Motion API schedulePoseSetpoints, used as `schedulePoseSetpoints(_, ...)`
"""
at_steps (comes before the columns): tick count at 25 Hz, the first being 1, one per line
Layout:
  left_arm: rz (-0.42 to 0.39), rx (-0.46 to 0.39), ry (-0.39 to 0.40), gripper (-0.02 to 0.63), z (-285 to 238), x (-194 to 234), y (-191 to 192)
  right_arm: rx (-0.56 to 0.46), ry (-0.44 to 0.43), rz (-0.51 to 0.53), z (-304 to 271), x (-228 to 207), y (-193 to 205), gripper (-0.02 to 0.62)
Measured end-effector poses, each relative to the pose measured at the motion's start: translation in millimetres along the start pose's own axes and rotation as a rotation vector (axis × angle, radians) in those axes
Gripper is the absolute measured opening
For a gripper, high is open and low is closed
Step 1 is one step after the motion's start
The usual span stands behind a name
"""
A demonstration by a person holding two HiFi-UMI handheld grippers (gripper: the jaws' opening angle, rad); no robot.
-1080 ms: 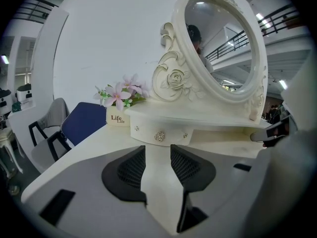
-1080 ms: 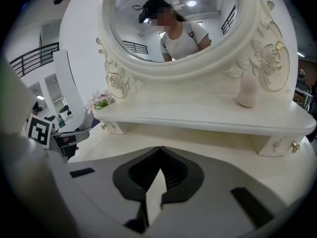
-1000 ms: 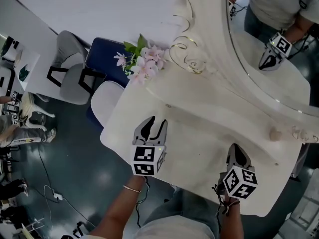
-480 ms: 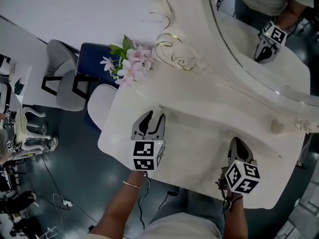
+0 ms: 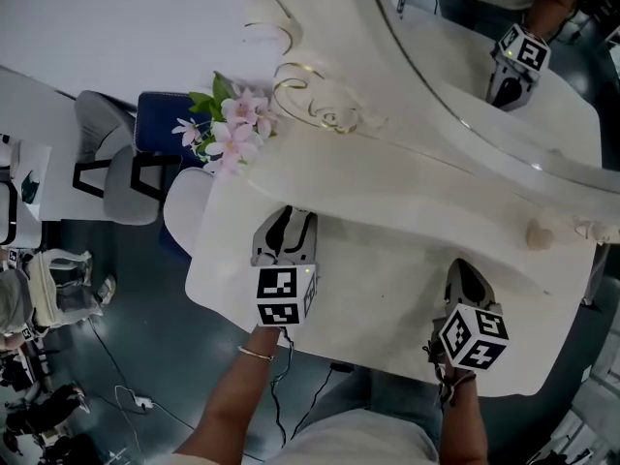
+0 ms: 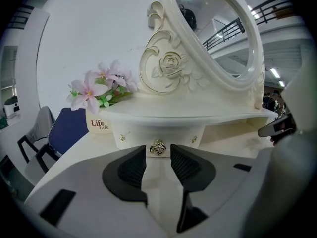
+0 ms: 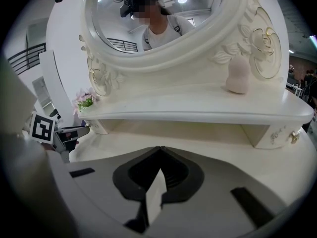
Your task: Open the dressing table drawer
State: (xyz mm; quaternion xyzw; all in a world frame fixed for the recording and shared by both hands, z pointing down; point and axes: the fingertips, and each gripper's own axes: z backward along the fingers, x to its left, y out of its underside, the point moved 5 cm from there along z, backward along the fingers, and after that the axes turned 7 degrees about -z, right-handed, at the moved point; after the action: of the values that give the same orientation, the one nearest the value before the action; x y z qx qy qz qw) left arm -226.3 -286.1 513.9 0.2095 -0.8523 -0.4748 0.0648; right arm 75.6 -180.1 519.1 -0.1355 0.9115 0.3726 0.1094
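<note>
Two grippers hovered over the cream dressing table (image 5: 387, 260), each held in one of the person's hands. In the head view the left gripper (image 5: 288, 219) sat in the centre-left of the frame, pointing toward the upper edge, and the right gripper (image 5: 463, 271) sat in the lower right, well apart from it. The left gripper view showed the left gripper (image 6: 158, 155) with its dark pads a narrow gap apart and nothing clamped. The small gold knob (image 6: 157, 147) of the drawer (image 6: 133, 135) sat in line with that gap, just beyond the tips. This drawer lay in the middle of that frame, closed, under the raised shelf (image 6: 198, 114). In the right gripper view the right gripper (image 7: 159, 150) had its tips pressed together and held nothing, aimed at bare tabletop below the shelf. Pink flowers (image 6: 96, 88) in a pot (image 6: 100, 125) stood at the left of the left gripper view beside the drawer. A pale pink egg-shaped object (image 7: 237, 76) rested on the shelf in the upper right of the right gripper view, below the oval mirror (image 7: 163, 19).
</note>
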Motion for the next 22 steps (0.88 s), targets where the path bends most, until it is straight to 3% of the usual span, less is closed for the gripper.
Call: schedulePoseSetpoints(22,-0.005,-0.006,-0.012,0.114,-4,0,-5,0.025,-0.026,0.011,-14,0,-3,0.008)
